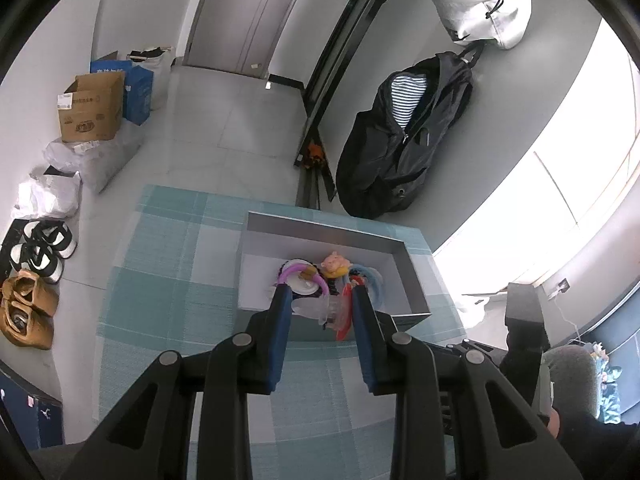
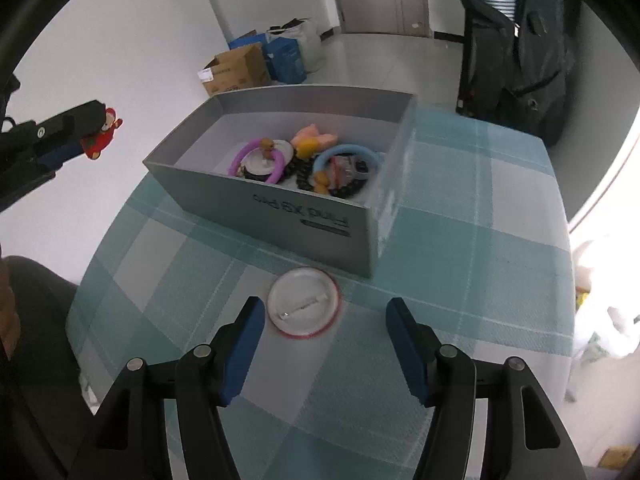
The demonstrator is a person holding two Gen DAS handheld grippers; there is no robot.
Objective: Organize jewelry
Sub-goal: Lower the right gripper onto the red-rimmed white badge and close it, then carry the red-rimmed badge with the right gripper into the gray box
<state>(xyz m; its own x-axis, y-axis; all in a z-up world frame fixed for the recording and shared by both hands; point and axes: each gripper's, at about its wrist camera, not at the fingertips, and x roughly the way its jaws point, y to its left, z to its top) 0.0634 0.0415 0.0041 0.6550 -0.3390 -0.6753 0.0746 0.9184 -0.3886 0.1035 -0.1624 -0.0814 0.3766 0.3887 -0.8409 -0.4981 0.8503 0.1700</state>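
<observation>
A grey open box (image 2: 280, 208) stands on the teal checked tablecloth (image 2: 460, 248). Inside lie a purple ring (image 2: 256, 152), a blue ring (image 2: 344, 152), a pink figure (image 2: 316, 136) and a black chain (image 2: 304, 172). My left gripper (image 1: 319, 294) hovers above the box's near wall (image 1: 412, 280), shut on a small red figure charm (image 1: 342, 316). The same left gripper (image 2: 94, 132) and red charm (image 2: 100, 140) show at the left of the right wrist view. A round white badge with a red rim (image 2: 304, 302) lies on the cloth before the box. My right gripper (image 2: 324, 312) is open just behind it, pads not touching it.
Past the table's far edge, cardboard and blue boxes (image 1: 94, 106), plastic bags and shoes (image 1: 40, 248) sit on the floor. A black jacket (image 1: 408, 140) and a white bag (image 1: 480, 4) hang on the wall at the right. A person's dark sleeve (image 2: 36, 320) is at the left.
</observation>
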